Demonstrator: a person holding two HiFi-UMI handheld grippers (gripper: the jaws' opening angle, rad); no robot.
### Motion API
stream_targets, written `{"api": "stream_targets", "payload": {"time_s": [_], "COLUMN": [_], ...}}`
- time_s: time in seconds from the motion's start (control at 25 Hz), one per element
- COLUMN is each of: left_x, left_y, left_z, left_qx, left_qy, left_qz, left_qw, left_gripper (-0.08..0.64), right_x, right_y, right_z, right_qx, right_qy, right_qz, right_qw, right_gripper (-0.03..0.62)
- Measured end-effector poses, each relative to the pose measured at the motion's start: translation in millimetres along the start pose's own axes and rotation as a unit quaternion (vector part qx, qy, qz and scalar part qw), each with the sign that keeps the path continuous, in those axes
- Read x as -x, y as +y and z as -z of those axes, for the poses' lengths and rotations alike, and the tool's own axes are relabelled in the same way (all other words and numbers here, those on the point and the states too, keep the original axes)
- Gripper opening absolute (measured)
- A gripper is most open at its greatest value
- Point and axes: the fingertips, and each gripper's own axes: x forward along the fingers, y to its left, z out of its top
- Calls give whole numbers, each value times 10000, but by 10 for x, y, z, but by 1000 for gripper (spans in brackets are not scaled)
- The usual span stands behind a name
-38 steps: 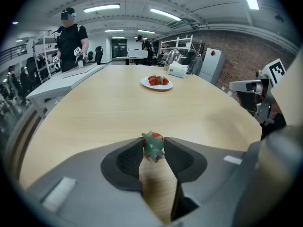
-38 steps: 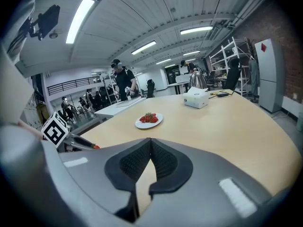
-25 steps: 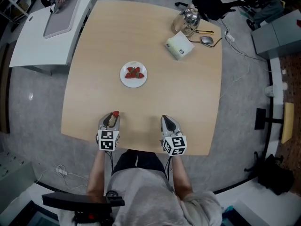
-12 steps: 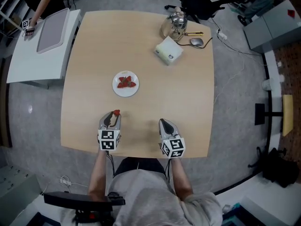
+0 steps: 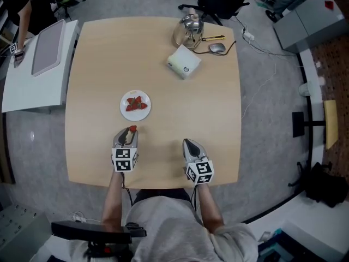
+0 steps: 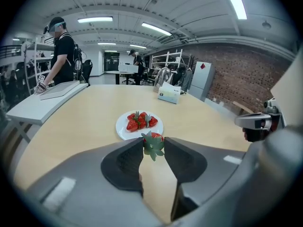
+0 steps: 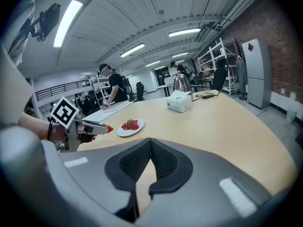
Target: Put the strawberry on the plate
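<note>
My left gripper (image 5: 131, 131) (image 6: 154, 144) is shut on a red strawberry (image 5: 133, 128) (image 6: 153, 143) with green leaves, pinched at the jaw tips above the wooden table (image 5: 185, 113). Just ahead of it stands a white plate (image 5: 134, 105) (image 6: 123, 129) (image 7: 124, 132) that holds several strawberries (image 5: 136, 103) (image 6: 141, 121) (image 7: 132, 124). The held strawberry (image 7: 109, 128) hangs short of the plate's near rim. My right gripper (image 5: 188, 144) (image 7: 150, 141) rests to the right near the table's front edge, its jaws together with nothing between them.
At the far side of the table stand a white tissue box (image 5: 184, 62) (image 7: 179, 101), a metal kettle (image 5: 187, 29) (image 7: 180, 83) and a mouse (image 5: 217, 48). A white side table (image 5: 32, 70) with a grey tray is at the left, where a person (image 6: 60, 51) stands.
The head view has shifted, so the plate and table sit further left and lower in the frame. Both grippers keep their places near the front edge, the left still gripping the strawberry.
</note>
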Motion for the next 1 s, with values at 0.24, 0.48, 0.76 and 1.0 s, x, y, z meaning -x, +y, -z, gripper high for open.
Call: {"api": "stream_targets", "payload": {"time_s": [0.24, 0.48, 0.76, 1.0], "left_x": [-255, -502, -701, -785], "left_y": [6, 90, 160, 191], "left_z": [-51, -39, -34, -31], "left_qx": [-29, -43, -9, 3], "left_qy": [72, 164, 245, 312], "left_qz": [26, -39, -138, -197], "left_qw": [10000, 9998, 9996, 9993], "left_gripper": [160, 160, 160, 160], "right_x": [-35, -45, -57, -73], "right_y": [-185, -335, -484, -533], "right_z": [-61, -59, -52, -83], "right_qx": [-49, -90, -164, -205], "right_qy": [4, 67, 100, 109], "right_qz": [132, 259, 372, 391], "right_qw": [9999, 9996, 9991, 9990], "right_gripper": [6, 6, 6, 6]}}
